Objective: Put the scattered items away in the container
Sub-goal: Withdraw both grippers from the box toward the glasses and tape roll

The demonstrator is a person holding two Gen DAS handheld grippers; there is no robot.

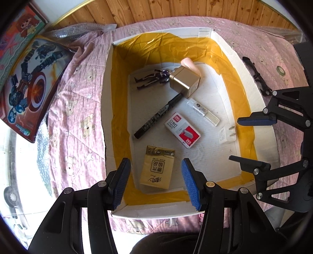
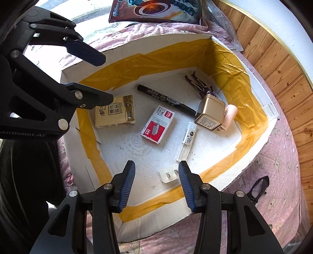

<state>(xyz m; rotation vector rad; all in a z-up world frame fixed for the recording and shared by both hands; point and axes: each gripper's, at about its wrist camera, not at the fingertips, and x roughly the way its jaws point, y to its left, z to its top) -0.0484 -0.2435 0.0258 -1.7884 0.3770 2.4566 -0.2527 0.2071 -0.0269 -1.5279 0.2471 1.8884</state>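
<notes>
A white box with yellow tape sits on a pink blanket. Inside lie a tissue pack, a staples box, a black marker, a gold cube charger, a toy figure, a clear tube and a white plug. My left gripper is open above the tissue pack. My right gripper is open above the white plug. Black glasses lie outside the box.
A toy box with a shield picture lies on bubble wrap beside the blanket. A tape roll sits on the blanket past the glasses. A wooden wall runs behind.
</notes>
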